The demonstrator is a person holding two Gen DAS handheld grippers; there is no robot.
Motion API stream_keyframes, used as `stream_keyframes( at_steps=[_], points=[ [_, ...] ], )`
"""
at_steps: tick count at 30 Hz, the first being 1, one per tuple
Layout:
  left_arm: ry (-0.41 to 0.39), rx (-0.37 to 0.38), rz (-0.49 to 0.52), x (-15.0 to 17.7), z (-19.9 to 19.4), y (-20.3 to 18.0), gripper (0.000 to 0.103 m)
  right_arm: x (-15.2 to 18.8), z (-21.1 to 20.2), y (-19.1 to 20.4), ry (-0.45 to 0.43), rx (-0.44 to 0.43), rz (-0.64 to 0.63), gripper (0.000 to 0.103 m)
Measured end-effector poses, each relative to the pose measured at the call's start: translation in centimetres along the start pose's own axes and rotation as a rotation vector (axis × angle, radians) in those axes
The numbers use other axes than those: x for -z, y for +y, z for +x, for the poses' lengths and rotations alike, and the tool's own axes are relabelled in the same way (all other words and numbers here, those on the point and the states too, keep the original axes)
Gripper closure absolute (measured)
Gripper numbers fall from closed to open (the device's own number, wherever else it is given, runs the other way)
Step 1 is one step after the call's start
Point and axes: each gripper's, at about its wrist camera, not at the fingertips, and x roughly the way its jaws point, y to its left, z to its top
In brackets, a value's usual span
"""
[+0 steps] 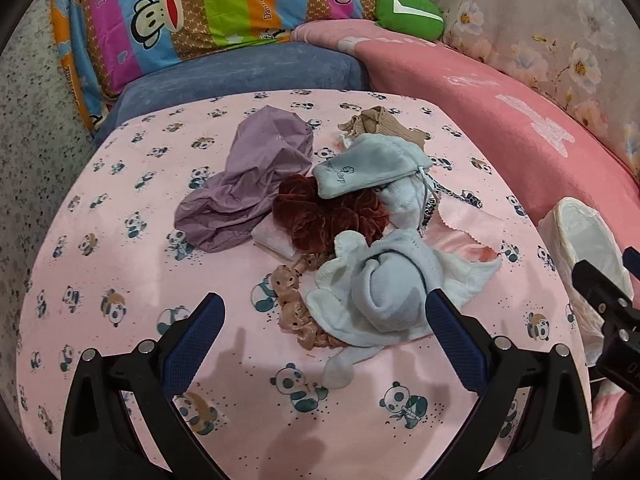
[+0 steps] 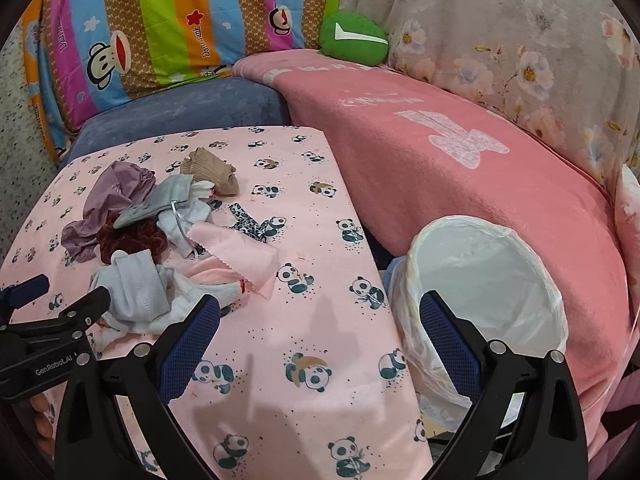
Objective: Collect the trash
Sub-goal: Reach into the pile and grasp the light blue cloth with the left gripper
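A heap of small cloth items lies on the pink panda-print table (image 1: 120, 240): a purple cloth (image 1: 256, 176), a dark red velvet scrunchie (image 1: 328, 216), a grey pouch (image 1: 368, 168), pale blue socks (image 1: 380, 288), a pink scrunchie (image 1: 292, 304), a beige piece (image 1: 380, 124). My left gripper (image 1: 324, 312) is open and empty, just short of the pale socks. My right gripper (image 2: 320, 316) is open and empty, between the heap's edge and the white-lined bin (image 2: 488, 280). The heap also shows in the right wrist view (image 2: 160, 240), with a pink cloth (image 2: 236, 252) and a leopard-print piece (image 2: 248, 224).
The bin stands off the table's right edge, also seen in the left wrist view (image 1: 588, 248). A pink blanket (image 2: 440, 168) covers the sofa behind it. A striped cartoon pillow (image 1: 192, 12), a green cushion (image 1: 408, 12) and a blue cushion (image 1: 240, 76) lie beyond the table.
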Motion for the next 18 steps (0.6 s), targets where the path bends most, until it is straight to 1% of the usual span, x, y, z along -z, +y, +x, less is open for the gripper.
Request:
stream_keyframes(
  at_steps=[2,3,4,6,7,9,10,11,12,14,18],
  points=[
    [0.013,0.037,-0.008,-0.1,0.5,-0.2,0.009,-0.4,0.7,0.6,0.003,0.001,-0.003,0.006],
    [0.016,0.058,-0.009,-0.2,0.7,-0.4,0.015,-0.5,1.0,0.7,0.005,0.002,-0.003,0.006],
    [0.021,0.080,-0.008,-0.2,0.9,-0.5,0.018,-0.7,1.3,0.8,0.005,0.003,-0.002,0.006],
    [0.033,0.125,-0.010,-0.4,1.3,-0.8,0.033,-1.0,1.7,1.1,0.007,0.003,0.001,0.006],
    [0.042,0.143,-0.006,-0.5,1.4,-1.0,0.036,-1.1,1.9,1.1,0.008,0.002,0.002,0.006],
    [0.053,0.168,0.002,-0.6,1.9,-1.2,0.051,-1.2,2.3,1.4,0.009,-0.001,0.005,0.006],
    [0.057,0.188,0.002,-0.6,1.9,-1.2,0.056,-1.2,2.4,1.5,0.010,-0.003,0.005,0.006],
    [0.060,0.197,0.002,-0.8,2.0,-1.1,0.064,-1.3,2.6,1.7,0.013,-0.007,0.004,0.006],
    [0.059,0.200,0.003,-0.8,1.9,-1.0,0.069,-1.3,2.7,1.8,0.016,-0.010,0.002,0.006],
    [0.055,0.217,0.006,-0.9,1.6,-0.7,0.077,-1.3,3.0,2.0,0.023,-0.018,-0.002,0.007],
    [0.016,0.245,-0.018,-1.2,-0.3,0.8,0.078,-0.9,3.3,2.9,0.042,-0.060,-0.009,0.016]
  ],
)
